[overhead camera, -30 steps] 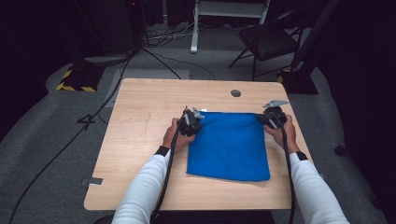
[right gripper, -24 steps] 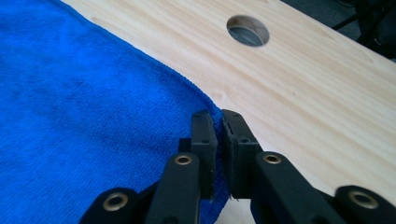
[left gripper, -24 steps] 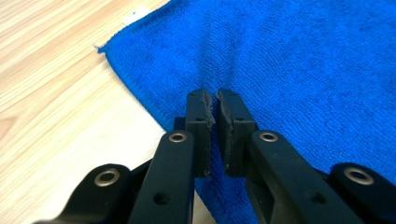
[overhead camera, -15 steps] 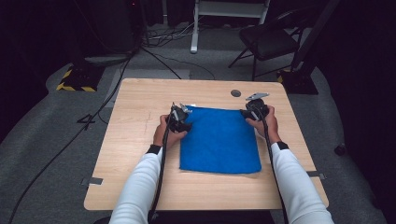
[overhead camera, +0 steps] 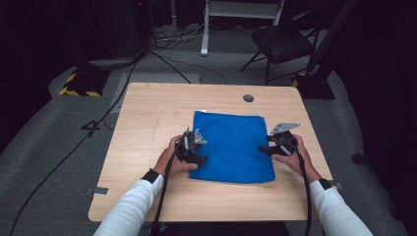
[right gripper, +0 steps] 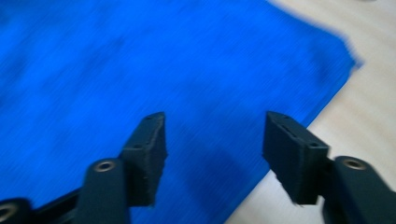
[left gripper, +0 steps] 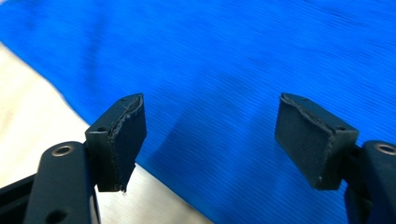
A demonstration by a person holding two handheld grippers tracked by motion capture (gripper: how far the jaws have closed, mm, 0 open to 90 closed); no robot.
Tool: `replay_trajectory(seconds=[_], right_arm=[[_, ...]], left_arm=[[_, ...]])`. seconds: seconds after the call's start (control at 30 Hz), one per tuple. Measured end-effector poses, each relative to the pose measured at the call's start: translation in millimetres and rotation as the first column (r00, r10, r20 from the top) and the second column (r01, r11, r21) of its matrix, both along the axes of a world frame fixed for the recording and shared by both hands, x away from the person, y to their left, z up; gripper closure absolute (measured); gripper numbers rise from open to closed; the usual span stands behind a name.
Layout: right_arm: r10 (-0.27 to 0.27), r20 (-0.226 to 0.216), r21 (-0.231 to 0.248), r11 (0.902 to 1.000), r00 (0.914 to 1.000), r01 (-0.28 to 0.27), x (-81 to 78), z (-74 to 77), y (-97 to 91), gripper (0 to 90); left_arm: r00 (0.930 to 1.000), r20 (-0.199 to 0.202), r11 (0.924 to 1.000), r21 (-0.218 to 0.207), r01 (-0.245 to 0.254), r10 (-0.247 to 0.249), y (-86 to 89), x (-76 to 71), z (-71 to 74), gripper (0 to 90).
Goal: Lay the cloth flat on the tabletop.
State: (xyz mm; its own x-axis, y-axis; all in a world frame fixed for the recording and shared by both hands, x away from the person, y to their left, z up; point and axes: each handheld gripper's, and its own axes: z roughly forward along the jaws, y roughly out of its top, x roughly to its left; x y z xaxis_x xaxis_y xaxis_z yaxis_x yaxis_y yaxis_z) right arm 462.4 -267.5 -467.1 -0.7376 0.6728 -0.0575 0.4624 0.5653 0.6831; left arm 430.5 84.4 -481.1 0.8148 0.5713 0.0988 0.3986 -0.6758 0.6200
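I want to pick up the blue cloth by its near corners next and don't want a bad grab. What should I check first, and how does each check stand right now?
1. Left gripper open: ok, its jaws stand wide apart.
2. Right gripper open: ok, jaws apart with nothing between them.
3. Cloth lying flat on the table: ok, no big folds in the high view.
4. Left gripper at the cloth's edge: ok, the edge runs just by its jaws.
5. Right gripper at the cloth's edge: ok, edge and a corner lie just ahead.
6. Jaws low enough to catch the fabric: cannot tell.
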Motion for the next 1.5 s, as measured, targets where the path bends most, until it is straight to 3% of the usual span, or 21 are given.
replay_trajectory(seconds=[0.17, 0.33, 0.43, 0.7, 0.87, 0.97, 1.03, 1.07, 1.17, 1.33, 1.5], right_arm=[[0.044, -0.003, -0.050, 0.9978, 0.9990, -0.044, -34.2, -4.5, -6.9, 34.8], [0.049, -0.016, -0.043, 0.9978, 0.9987, -0.049, -55.4, -8.5, -18.0, 34.7], [0.034, -0.020, -0.060, 0.9976, 0.9992, -0.035, -61.0, -14.5, -23.7, 34.7], [0.008, -0.037, -0.065, 0.9979, 0.9993, -0.010, -62.6, -18.9, -29.4, 33.0], [-0.020, -0.055, -0.050, 0.9986, 0.9983, 0.017, -61.6, -19.4, -42.1, 33.0], [-0.025, -0.055, -0.058, 0.9981, 0.9982, 0.021, -62.8, -18.7, -47.0, 32.4], [-0.018, -0.045, -0.061, 0.9980, 0.9988, 0.016, -63.4, -15.9, -46.2, 34.7], [-0.012, -0.038, -0.033, 0.9994, 0.9992, 0.011, -63.9, -13.3, -45.2, 35.1], [0.023, -0.019, 0.031, 0.9993, 0.9996, -0.022, -66.5, -4.3, -36.7, 35.1], [0.104, 0.029, 0.064, 0.9924, 0.9942, -0.105, -70.1, 6.6, -3.2, 37.1], [0.240, 0.062, 0.088, 0.9656, 0.9689, -0.245, -72.7, 10.5, 52.5, 40.2]], left_arm=[[0.9990, -0.005, 0.9987, -0.026, 0.044, -0.044, 7.8, -26.3, 2.3, 22.5], [0.9983, -0.037, 0.9982, -0.042, 0.043, -0.044, 21.5, -44.4, -3.3, 29.1], [0.9962, -0.071, 0.9977, -0.048, 0.047, -0.051, 27.8, -50.4, -8.0, 38.8], [0.9931, -0.084, 0.9950, -0.065, 0.076, -0.082, 23.4, -59.1, -7.1, 57.2], [0.9916, -0.089, 0.9939, -0.067, 0.088, -0.094, 17.0, -70.4, -8.3, 46.1], [0.9923, -0.092, 0.9945, -0.072, 0.076, -0.083, 18.2, -75.4, -8.1, 30.8], [0.9947, -0.079, 0.9936, -0.097, 0.058, -0.065, 24.2, -77.2, -5.9, 24.0], [0.9949, -0.082, 0.9912, -0.123, 0.048, -0.059, 28.8, -77.2, -4.6, 22.2], [0.9961, -0.082, 0.9901, -0.139, 0.022, -0.034, 41.3, -75.6, -1.9, 17.3], [0.9981, -0.061, 0.9890, -0.148, -0.006, -0.003, 57.9, -66.0, -0.7, 16.9], [0.9970, -0.061, 0.9872, -0.149, -0.057, 0.048, 72.5, -50.0, -3.2, 17.7]])
